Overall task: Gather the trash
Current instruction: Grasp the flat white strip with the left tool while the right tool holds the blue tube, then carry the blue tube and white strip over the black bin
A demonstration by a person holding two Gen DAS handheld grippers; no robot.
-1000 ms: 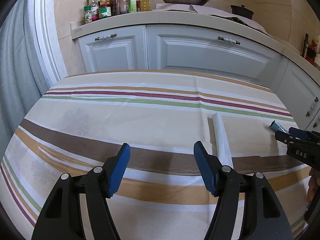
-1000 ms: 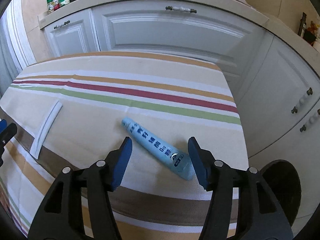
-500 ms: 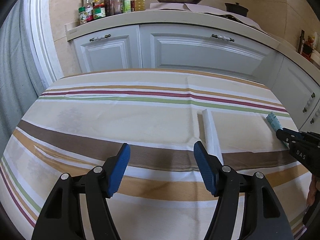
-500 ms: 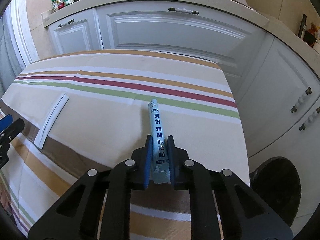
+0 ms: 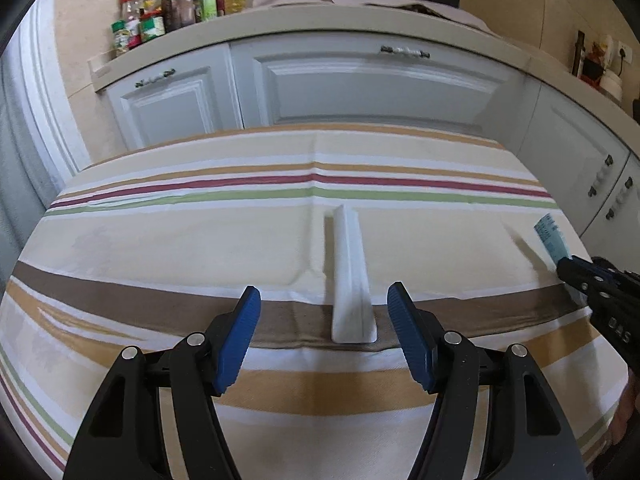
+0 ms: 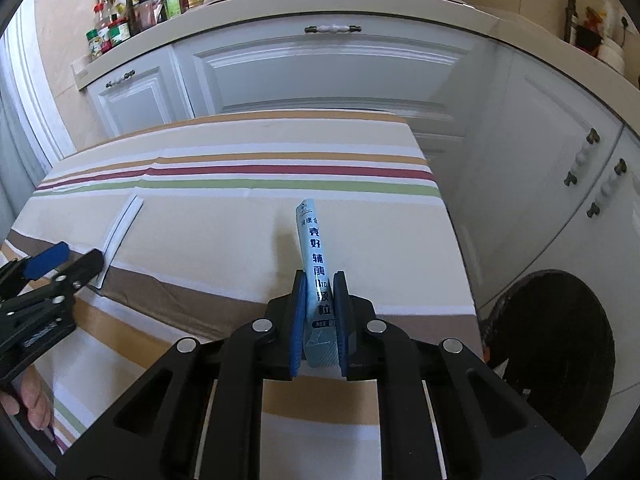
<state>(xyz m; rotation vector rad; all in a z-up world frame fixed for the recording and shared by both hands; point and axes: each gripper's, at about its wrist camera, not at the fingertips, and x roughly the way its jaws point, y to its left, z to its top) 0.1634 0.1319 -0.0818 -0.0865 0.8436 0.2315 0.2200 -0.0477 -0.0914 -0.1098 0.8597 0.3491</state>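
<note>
The right gripper [image 6: 319, 316] is clamped tight on the lower end of a light-blue sachet [image 6: 314, 256] (printed with dark characters), which sticks up centre frame above the striped tablecloth [image 6: 224, 240]; the left gripper [image 5: 324, 334] stands wide apart and empty, its 2 blue pads [image 5: 408, 344] flanking the near end of a white strip [image 5: 350, 276] lying on the cloth; a dark bin [image 6: 556, 352] sits lower right.

Soft daylight fills both views evenly, laying only short faint shadows on the striped tablecloth [image 5: 160, 240] beside the white strip [image 5: 350, 280] and the blue sachet [image 6: 316, 256], while fisheye distortion bows the cabinets [image 6: 332, 68] (dark vignette at every corner) and the left view's background smears slightly.
</note>
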